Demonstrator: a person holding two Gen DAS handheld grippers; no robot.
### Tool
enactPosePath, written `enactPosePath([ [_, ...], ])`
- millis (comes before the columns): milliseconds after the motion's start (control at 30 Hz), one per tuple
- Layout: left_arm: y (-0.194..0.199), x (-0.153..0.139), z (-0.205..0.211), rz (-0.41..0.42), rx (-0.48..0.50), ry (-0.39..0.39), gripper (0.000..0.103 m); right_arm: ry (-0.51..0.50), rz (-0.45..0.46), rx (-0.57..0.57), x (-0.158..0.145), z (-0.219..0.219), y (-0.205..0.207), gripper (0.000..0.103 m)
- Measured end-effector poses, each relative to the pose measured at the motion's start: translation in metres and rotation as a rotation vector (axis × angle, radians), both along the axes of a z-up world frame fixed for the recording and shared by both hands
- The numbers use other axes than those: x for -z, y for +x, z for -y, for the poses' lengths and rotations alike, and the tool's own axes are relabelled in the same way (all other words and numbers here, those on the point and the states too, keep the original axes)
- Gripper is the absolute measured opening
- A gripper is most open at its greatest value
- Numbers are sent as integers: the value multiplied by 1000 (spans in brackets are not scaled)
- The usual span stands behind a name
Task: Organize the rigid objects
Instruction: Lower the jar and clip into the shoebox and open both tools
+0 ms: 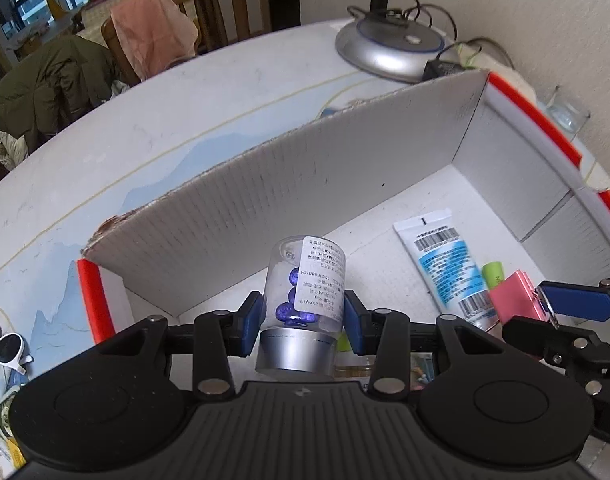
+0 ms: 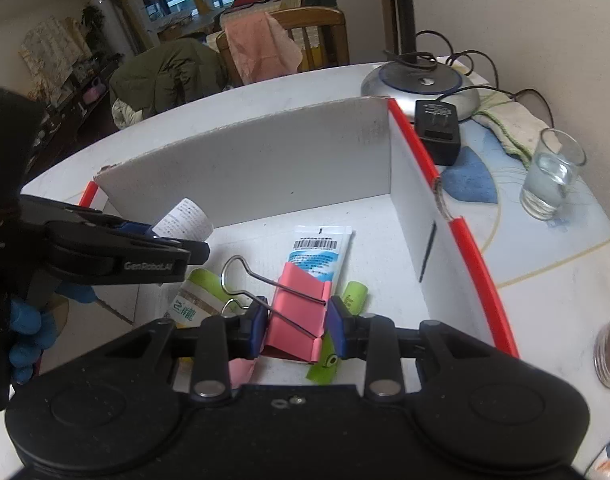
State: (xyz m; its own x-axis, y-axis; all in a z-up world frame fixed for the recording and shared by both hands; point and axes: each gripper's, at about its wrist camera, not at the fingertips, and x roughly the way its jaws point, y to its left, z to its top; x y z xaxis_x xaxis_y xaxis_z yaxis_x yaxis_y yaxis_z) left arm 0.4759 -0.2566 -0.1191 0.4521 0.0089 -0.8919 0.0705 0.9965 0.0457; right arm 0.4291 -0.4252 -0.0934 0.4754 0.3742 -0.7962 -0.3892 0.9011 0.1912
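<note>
Above the white box point(image 2: 265, 168), left tongs point(image 1: 303, 320) grip a clear bottle point(image 1: 305, 280); right tongs point(image 2: 297, 326) grip a pink binder clip point(image 2: 297, 316).

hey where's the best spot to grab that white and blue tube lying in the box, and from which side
Grip the tube across its flat, crimped end, the part lying bare toward the box's back wall, coming down from above. Its near end is hidden behind the pink binder clip held in the right gripper.

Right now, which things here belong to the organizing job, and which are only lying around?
Job:
left gripper, shut on clear bottle
right gripper, shut on pink binder clip
white box
tube inside

Lying about:
lamp base
power adapter
water glass
sunglasses
</note>
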Motion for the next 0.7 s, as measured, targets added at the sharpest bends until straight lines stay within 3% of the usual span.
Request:
enactPosePath([
  [467, 10, 20, 1, -141, -15, 27, 41, -39, -35, -35, 15, -12, 4, 31],
  [700, 12, 24, 9, -166, -13, 70, 40, -21, -55, -19, 15, -8, 6, 32],
])
